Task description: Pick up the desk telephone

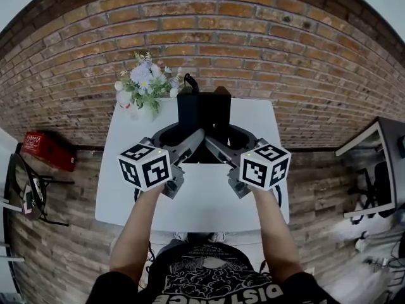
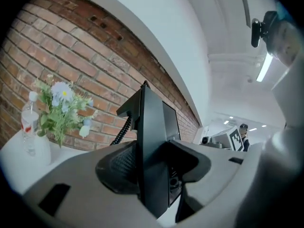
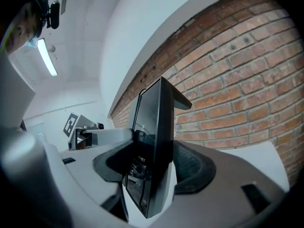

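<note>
The black desk telephone (image 1: 204,113) hangs tilted on edge above the white table (image 1: 190,198), held from both sides. My left gripper (image 1: 185,135) is shut on its left edge, and my right gripper (image 1: 223,135) is shut on its right edge. In the left gripper view the telephone (image 2: 153,141) stands edge-on between the grey jaws of the left gripper (image 2: 153,171), its coiled cord (image 2: 121,131) trailing behind. The right gripper view shows the telephone (image 3: 156,137) clamped the same way in the right gripper (image 3: 153,171), with the keypad side facing left.
A vase of white and pale blue flowers (image 1: 144,86) stands at the table's far left corner, a small bottle (image 2: 29,122) beside it. The brick wall (image 1: 253,49) rises right behind. A red box (image 1: 49,149) and a chair (image 1: 28,192) are at left, another desk (image 1: 373,170) at right.
</note>
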Available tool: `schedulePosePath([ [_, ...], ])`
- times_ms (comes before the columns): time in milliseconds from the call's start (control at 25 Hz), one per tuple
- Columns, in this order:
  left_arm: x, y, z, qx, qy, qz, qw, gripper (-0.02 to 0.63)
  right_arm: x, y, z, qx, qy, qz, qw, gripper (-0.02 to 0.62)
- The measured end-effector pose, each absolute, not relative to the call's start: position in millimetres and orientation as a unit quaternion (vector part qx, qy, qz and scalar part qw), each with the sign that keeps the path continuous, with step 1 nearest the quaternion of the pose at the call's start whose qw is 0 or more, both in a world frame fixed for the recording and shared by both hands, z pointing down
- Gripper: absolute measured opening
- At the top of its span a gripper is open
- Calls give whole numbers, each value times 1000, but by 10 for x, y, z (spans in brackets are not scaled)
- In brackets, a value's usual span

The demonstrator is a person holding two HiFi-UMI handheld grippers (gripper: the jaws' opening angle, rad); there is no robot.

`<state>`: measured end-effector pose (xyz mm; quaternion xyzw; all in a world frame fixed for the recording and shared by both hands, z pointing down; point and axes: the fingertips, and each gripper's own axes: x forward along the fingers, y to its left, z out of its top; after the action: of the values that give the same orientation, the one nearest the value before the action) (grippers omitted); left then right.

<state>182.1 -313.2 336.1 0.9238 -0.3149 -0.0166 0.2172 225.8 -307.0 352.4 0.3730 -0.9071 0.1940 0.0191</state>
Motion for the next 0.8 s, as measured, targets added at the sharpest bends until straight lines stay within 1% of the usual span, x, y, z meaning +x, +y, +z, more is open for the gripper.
schedulePosePath([
  [560, 1873, -2991, 2494, 943, -303, -59, 126, 204, 2314, -2953, 2671, 387, -917, 94, -17, 256],
  [800, 1863, -2918, 2307, 945, -301, -77, 107, 204, 2297, -2883, 2464, 386, -920, 61, -23, 256],
])
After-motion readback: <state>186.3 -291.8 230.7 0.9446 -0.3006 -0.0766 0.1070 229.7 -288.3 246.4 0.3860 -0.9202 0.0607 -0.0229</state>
